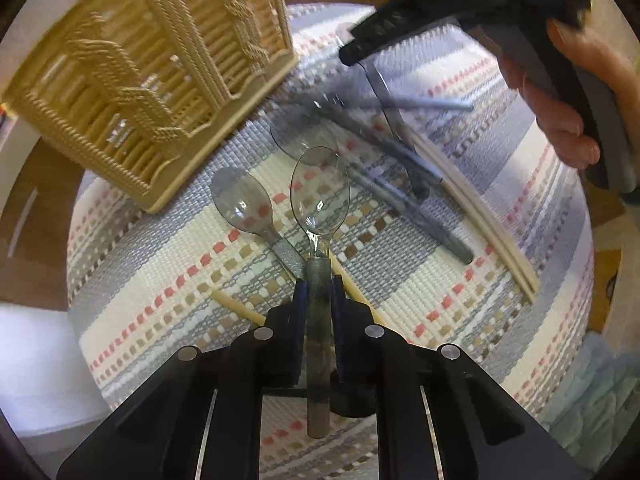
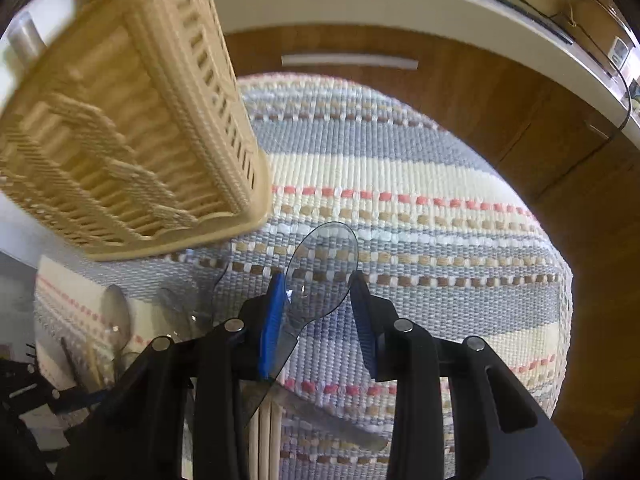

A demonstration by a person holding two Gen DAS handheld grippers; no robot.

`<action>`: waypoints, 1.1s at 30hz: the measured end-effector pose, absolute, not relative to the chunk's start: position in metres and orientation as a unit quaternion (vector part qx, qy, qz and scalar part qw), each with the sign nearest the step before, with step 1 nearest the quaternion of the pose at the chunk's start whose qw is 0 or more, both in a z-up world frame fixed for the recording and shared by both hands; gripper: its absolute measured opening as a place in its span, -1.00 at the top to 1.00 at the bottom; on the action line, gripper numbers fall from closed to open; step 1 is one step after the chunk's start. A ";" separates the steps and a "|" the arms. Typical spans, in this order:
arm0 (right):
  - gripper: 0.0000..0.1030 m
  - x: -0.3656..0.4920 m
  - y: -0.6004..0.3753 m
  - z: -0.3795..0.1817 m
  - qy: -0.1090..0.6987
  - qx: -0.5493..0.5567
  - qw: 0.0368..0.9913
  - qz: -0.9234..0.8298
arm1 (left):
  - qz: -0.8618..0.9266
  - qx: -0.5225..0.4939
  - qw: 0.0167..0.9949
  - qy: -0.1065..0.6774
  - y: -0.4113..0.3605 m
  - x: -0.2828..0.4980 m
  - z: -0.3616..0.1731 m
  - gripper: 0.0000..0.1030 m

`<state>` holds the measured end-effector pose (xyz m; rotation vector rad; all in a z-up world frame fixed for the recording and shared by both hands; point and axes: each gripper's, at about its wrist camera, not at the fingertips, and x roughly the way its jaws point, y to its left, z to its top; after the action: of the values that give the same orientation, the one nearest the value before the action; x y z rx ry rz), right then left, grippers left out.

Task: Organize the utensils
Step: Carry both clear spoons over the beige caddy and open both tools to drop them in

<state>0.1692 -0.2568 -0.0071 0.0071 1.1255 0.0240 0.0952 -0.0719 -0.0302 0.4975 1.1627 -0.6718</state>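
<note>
Standing at the upper left of the left wrist view, the basket (image 1: 152, 80) is being shown tilted by the lens, its base resting on the striped mat (image 1: 520, 264). Below it, a clear spoon (image 1: 244, 204) is lying on the mat, bowl toward the basket. At centre, the left gripper (image 1: 318, 292) is being kept narrow, its jaws closed on the grey handle of a second clear spoon (image 1: 320, 196), whose bowl is pointing up the frame. A chopstick (image 1: 236, 306) is showing just left of the jaws. Right of centre, a loose pile of utensils (image 1: 400, 160) is lying crossed on the mat, with a pair of chopsticks (image 1: 480, 220) running toward the lower right. At the upper right, the right gripper (image 1: 352, 52) is being held above the pile by a hand (image 1: 560, 112); from this view its opening cannot be told.

In the right wrist view, the basket (image 2: 132, 128) is again filling the upper left. At centre, the right gripper (image 2: 318, 284) is being held fairly wide, and a clear spoon (image 2: 320, 272) is lying between the fingers, leaning against the left pad (image 2: 272, 328); whether it is being gripped cannot be told. The mat (image 2: 440, 220) is spreading to the right.
</note>
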 end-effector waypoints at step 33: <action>0.41 0.130 -0.247 0.210 0.146 0.059 0.980 0.121 | -0.252 -0.066 0.953 0.156 -0.016 0.160 0.162 0.80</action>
<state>0.1304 -0.2465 0.2099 0.1197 0.2943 0.2439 0.1599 -0.0157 0.1622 -0.1341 0.3166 -0.5111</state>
